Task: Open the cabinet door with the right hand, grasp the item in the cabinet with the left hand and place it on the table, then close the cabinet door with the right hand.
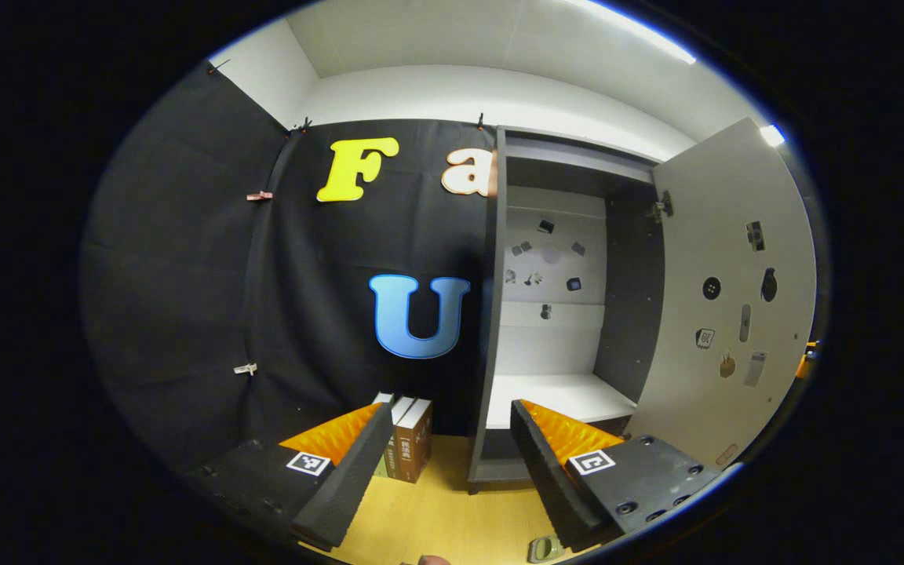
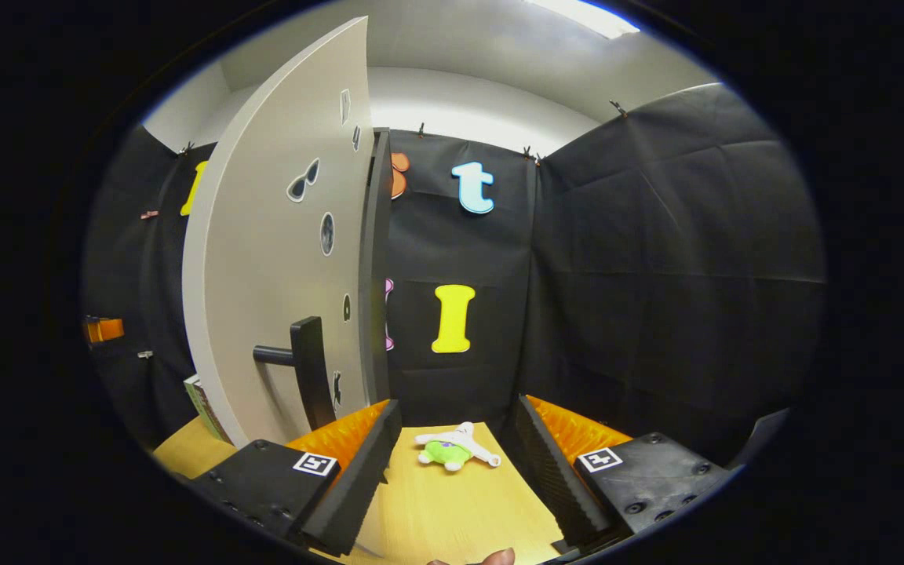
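The dark cabinet point(image 1: 493, 314) stands on the wooden table with its pale door point(image 1: 723, 235) swung wide to the right; a white shelf point(image 1: 562, 396) shows inside. My left gripper point(image 1: 450, 412) is open, in front of the cabinet opening and apart from it. In the right gripper view the door's outer face point(image 2: 264, 259) with its dark handle point(image 2: 307, 369) is just left of my right gripper point(image 2: 458, 408), which is open and holds nothing. A small green and white plush toy point(image 2: 456, 449) lies on the table point(image 2: 452, 510) beyond the right gripper's fingers.
Several upright books point(image 1: 409, 443) stand on the table left of the cabinet; their edge point(image 2: 205, 408) peeks from behind the door. Stickers dot the door and the cabinet's back wall. A small object point(image 1: 546, 547) lies on the table near the left gripper. Black cloth walls enclose the booth.
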Demonstrator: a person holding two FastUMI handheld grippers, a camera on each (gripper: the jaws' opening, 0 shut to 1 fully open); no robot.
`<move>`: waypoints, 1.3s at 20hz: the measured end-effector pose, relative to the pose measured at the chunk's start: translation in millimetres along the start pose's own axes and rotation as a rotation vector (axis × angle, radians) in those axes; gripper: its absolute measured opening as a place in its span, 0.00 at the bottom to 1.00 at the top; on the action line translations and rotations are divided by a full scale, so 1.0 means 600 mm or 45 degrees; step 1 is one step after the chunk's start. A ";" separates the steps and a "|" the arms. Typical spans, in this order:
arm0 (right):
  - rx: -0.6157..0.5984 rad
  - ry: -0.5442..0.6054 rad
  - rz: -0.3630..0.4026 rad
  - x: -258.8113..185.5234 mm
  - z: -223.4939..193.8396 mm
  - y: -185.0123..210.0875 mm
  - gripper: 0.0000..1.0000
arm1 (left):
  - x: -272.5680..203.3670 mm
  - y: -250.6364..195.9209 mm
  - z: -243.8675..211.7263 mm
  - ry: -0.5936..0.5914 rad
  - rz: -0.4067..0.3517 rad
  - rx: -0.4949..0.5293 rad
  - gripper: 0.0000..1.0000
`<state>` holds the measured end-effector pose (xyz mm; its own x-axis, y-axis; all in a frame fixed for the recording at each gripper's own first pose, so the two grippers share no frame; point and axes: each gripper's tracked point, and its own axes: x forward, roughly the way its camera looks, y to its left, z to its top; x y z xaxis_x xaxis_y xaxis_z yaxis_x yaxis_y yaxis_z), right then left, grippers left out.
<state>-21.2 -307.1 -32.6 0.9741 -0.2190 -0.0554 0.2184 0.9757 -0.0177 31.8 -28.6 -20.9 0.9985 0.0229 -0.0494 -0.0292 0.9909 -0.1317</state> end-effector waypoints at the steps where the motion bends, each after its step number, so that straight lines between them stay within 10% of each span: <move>1: 0.010 -0.004 -0.015 -0.002 0.002 0.001 0.95 | -0.002 0.011 0.000 -0.003 0.003 0.008 0.95; 26: 0.109 0.012 0.067 -0.037 0.002 0.206 0.95 | -0.013 0.089 -0.028 0.022 -0.072 0.056 0.94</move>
<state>-15.7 -181.6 -32.2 0.9839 -0.1672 -0.0631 0.1715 0.9826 0.0710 21.4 21.8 -43.9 0.9976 -0.0353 -0.0604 0.0298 0.9954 -0.0911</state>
